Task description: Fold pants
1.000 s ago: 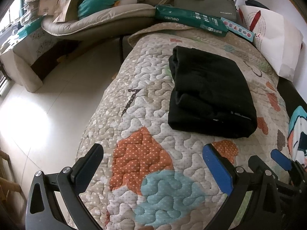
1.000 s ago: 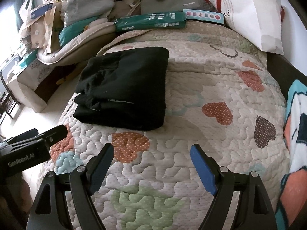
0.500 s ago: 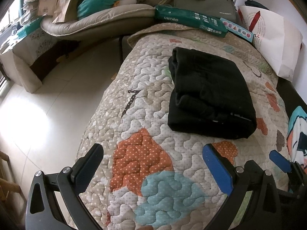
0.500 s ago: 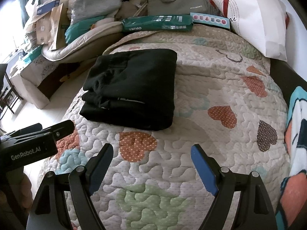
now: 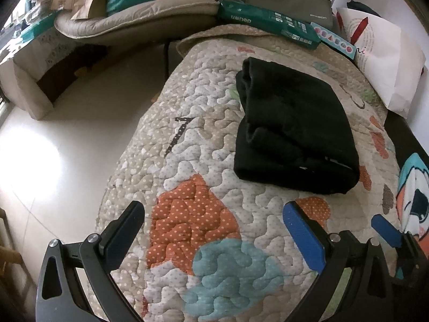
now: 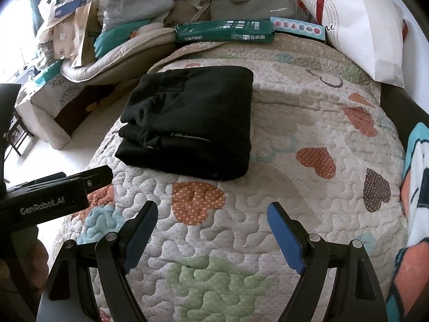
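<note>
Little changed since a second ago: in the right wrist view, black pants (image 6: 193, 123) and green box (image 6: 225, 34) sit slightly lower and further right in frame than before; in the left wrist view, next to nothing shifted. Both claws unmoved in their spread. Left claw (image 5: 214, 230) wide open, nothing between its fingers, only quilt (image 5: 187, 161) beneath. Right claw (image 6: 211, 230) likewise wide and empty, over the same quilted bed cover. Pants folded into a thick rectangle, lying flat on the quilt ahead of both claws, touched by neither. Hard to make out: fabric layers at the pants' bunched edge, lost in black. Cut off at the right edge: a cartoon-print cloth (image 6: 418, 187). Seen only from the right wrist: the left claw's body with white lettering at the lower left. Seen only from the left wrist: a dark "7" mark (image 5: 179, 134) on the quilt, a broad patch of pale floor (image 5: 53, 147), and the right claw's blue fingertip (image 5: 386, 230) at the lower right.
</note>
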Demonstrator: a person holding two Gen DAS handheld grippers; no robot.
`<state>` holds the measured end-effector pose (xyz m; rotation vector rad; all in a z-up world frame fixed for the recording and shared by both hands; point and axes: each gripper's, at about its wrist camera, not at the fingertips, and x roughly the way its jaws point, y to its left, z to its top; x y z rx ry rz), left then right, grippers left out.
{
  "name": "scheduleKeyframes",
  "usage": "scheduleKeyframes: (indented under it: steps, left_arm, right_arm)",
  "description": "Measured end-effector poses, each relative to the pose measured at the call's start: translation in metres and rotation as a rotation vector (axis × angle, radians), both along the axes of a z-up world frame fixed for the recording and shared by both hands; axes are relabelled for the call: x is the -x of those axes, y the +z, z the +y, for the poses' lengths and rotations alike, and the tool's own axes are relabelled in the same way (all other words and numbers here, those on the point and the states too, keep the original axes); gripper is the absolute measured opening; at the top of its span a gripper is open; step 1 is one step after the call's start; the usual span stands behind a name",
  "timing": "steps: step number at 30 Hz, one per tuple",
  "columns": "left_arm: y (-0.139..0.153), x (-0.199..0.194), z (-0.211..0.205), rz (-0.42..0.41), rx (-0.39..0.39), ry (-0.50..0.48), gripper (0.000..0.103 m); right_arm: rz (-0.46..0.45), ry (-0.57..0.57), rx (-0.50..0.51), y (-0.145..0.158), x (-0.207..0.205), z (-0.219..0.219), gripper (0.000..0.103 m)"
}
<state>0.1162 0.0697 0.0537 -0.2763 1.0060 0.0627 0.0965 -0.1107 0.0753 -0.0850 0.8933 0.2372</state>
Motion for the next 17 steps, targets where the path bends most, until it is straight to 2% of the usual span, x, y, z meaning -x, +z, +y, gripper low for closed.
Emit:
scheduleKeyframes:
  steps: [11,17]
  left_arm:
    - [-0.0037,-0.0009,0.0009,0.018,0.033,-0.003,0.103]
    - [-0.0035,-0.0006,0.0012,0.021,0.014,0.005,0.103]
  right_arm:
    - [0.001,0.011,-0.009,-0.0024,0.0008,0.0041,0.088]
    - [0.011,0.003,-0.018,-0.0039,-0.0006,0.0016,0.089]
